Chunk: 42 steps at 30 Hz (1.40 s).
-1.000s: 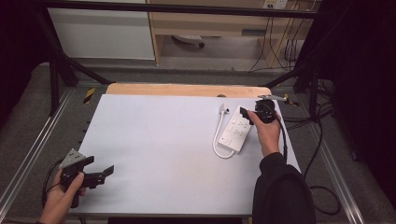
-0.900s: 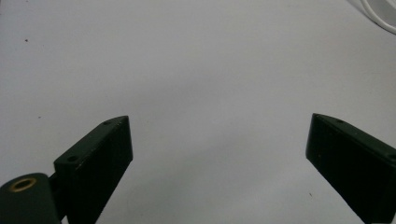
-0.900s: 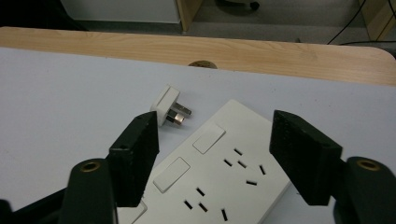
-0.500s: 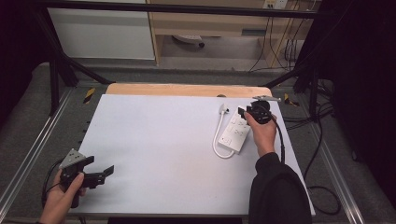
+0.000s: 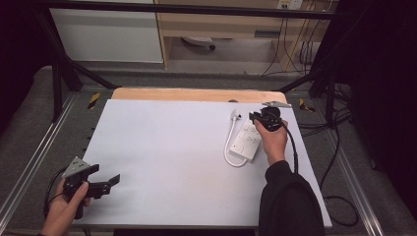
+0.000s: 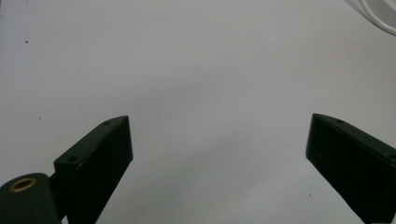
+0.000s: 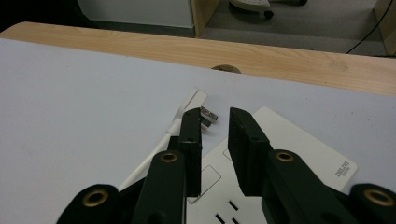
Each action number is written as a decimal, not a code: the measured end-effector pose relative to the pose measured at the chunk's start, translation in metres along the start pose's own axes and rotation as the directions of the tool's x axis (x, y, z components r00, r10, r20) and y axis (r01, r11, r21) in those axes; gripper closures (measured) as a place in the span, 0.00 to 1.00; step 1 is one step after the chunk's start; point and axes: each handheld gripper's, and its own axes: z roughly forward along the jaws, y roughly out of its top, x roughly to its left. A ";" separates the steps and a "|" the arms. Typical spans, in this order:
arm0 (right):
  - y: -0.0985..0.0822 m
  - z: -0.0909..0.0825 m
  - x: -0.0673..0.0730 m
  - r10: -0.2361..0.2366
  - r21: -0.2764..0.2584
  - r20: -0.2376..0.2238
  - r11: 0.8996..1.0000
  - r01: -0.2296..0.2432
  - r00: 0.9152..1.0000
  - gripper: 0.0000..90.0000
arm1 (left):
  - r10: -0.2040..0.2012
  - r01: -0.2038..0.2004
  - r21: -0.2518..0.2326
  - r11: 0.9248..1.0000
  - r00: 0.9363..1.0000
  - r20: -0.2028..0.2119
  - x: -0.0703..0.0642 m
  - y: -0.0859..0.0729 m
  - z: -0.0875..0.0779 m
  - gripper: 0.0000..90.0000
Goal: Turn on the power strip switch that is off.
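A white power strip [image 5: 248, 140] [image 7: 289, 144] lies flat on the right part of the white table [image 5: 172, 142]. Its white cable [image 5: 228, 152] loops back to a plug [image 5: 235, 115] [image 7: 205, 114] lying beside the strip's far end. My right gripper [image 5: 253, 117] [image 7: 215, 116] hovers over that far end. Its jaws have just been closing and stand a narrow gap apart with nothing between them; the plug lies just beyond the left jaw's tip. My left gripper [image 5: 110, 183] [image 6: 219, 119] rests at the near left, jaws wide open over bare table.
A wooden strip [image 5: 196, 94] borders the table's far edge. Metal rails run along both sides, and black cables [image 5: 339, 147] trail on the floor at the right. A bit of the white cable [image 6: 378, 14] shows at the left gripper view's top right.
The right gripper's jaws have drawn closer together while the hand shifted only slightly over the power strip's far end. The left hand has stayed put.
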 end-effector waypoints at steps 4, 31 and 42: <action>-0.001 0.001 0.001 -0.003 -0.002 -0.004 1.000 0.003 1.000 0.88 | 0.000 0.000 0.000 1.000 1.000 0.000 0.000 0.000 0.000 0.08; -0.013 0.015 0.007 -0.003 0.013 0.008 1.000 0.003 1.000 1.00 | 0.008 -0.008 -0.003 1.000 1.000 -0.003 0.000 0.000 -0.001 0.08; -0.016 0.019 0.010 -0.007 0.022 0.022 1.000 0.007 1.000 1.00 | 0.009 -0.009 -0.003 1.000 1.000 -0.003 0.000 0.000 -0.001 0.08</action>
